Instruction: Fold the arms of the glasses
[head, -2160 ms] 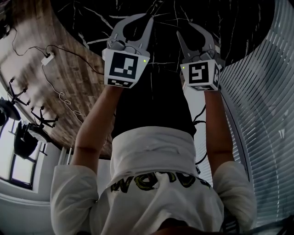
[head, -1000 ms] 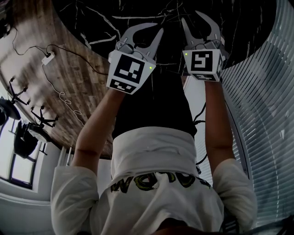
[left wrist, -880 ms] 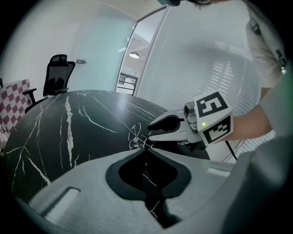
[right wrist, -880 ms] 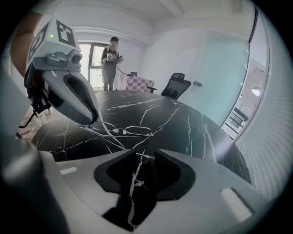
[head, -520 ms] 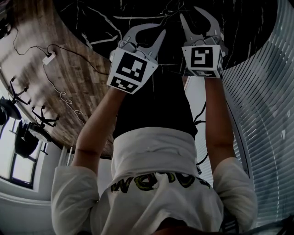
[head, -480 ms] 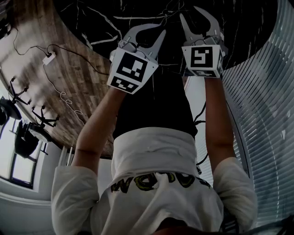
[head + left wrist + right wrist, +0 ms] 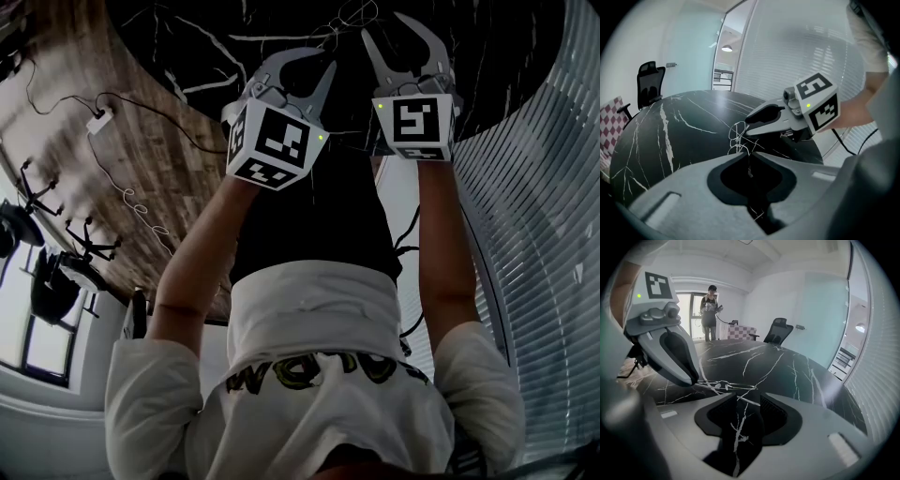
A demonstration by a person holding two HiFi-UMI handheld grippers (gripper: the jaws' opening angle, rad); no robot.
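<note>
Thin wire-rimmed glasses point(image 7: 723, 386) lie on the black marble table point(image 7: 187, 37), just beyond both grippers' tips; they also show as pale wire in the head view point(image 7: 349, 13) and the left gripper view point(image 7: 736, 136). My left gripper point(image 7: 747, 154) has its tips nearly touching, with a thin wire arm of the glasses running through the slit. It sits left of centre in the head view point(image 7: 322, 58). My right gripper point(image 7: 743, 398) stands open; its jaws have just been opening. A thin wire crosses just past its tips, not pressed by them. It is beside the left one point(image 7: 384, 25).
The round table's near edge runs by the person's waist. A wooden floor point(image 7: 112, 159) with a cable and adapter point(image 7: 97, 120) lies to the left, window blinds point(image 7: 553, 187) to the right. An office chair point(image 7: 780, 331) and a standing person point(image 7: 710, 310) are beyond the table.
Both grippers have shifted a little farther onto the table towards the glasses. The right gripper's jaws stand wider apart than half a second ago. The left gripper has rolled slightly.
</note>
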